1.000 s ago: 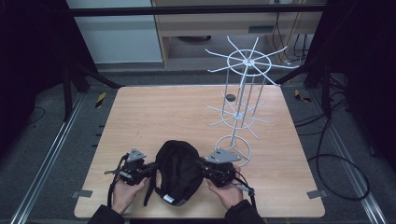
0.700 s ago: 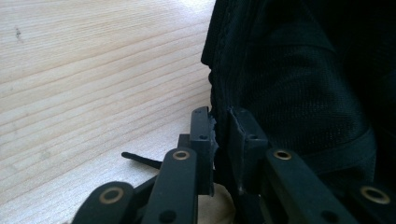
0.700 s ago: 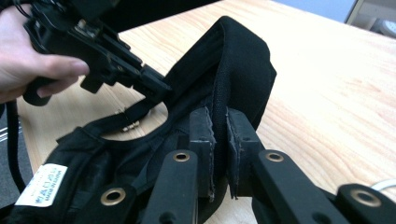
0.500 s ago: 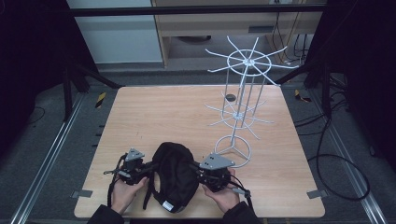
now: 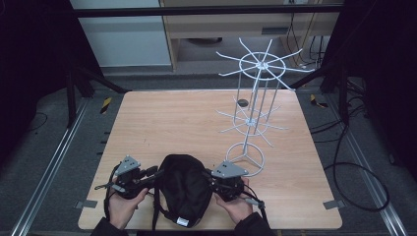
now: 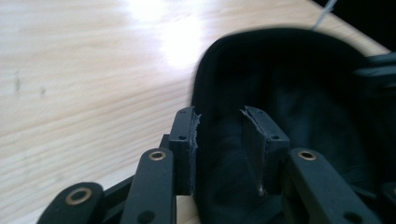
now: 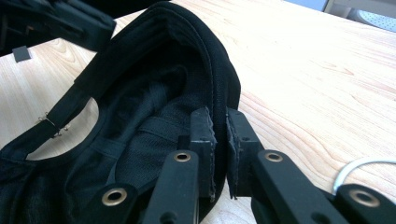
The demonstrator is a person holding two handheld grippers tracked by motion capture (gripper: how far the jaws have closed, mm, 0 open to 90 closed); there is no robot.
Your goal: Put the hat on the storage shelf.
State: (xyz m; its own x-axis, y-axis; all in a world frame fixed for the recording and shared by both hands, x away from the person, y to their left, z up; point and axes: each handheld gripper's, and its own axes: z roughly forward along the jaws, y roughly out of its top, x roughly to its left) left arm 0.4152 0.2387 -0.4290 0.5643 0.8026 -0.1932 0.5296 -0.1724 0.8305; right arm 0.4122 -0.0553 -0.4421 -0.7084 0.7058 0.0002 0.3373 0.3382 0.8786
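High view: black cap (image 5: pixel 183 189) is lying crown-down on the table (image 5: pixel 187 123), near the wire rack (image 5: pixel 253 118). Right gripper (image 7: pixel 219 126) is clamping its rim; left gripper (image 6: pixel 217 128) is standing apart around the opposite edge. Soft, light fabric; stitched rim looks best to grip.

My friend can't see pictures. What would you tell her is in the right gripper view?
The right gripper pinches the rim of a black cap lying upside down on a wooden table. The cap's dark inside and its back strap show, and the left gripper is at the far side.
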